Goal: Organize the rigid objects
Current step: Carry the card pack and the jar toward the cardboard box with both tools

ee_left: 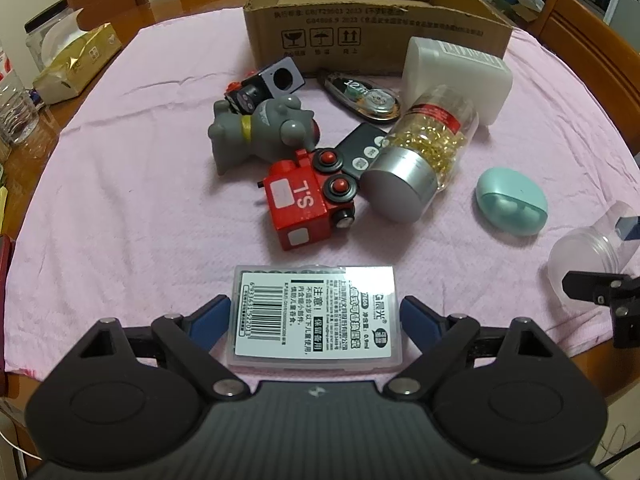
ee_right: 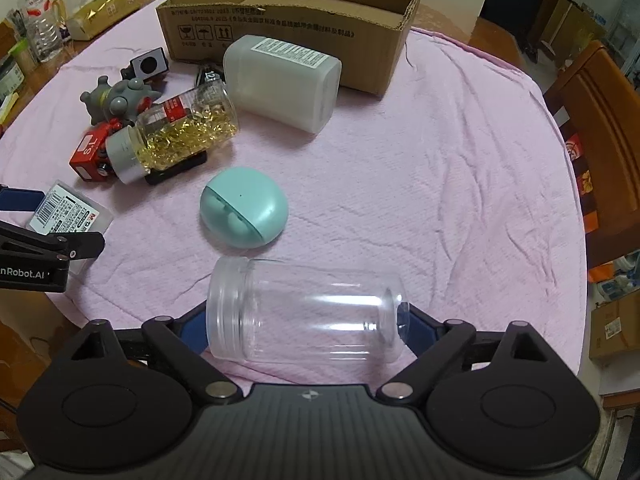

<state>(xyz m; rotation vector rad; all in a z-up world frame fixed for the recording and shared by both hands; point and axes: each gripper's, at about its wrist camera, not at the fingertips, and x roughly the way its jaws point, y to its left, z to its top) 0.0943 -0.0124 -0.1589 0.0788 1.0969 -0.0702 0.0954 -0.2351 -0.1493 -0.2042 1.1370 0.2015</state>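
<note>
Between both grippers and the open box lies a clutter: red truck, grey toy, capsule bottle, white bottle, teal case. The left gripper has its jaws clamped on the flat clear case, long axis pointing forward. The right gripper has its jaws clamped on the clear jar, lying crosswise, lid leftward, just above the pink-clothed surface.

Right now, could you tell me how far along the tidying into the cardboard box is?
Nothing looks packed yet: the visible part of the cardboard box is empty. In hand, the left gripper sits around the small labelled case, and the right gripper around the clear empty jar. Left on the cloth: capsule jar, white bottle, mint earbud case, red toy truck, grey toy.
</note>
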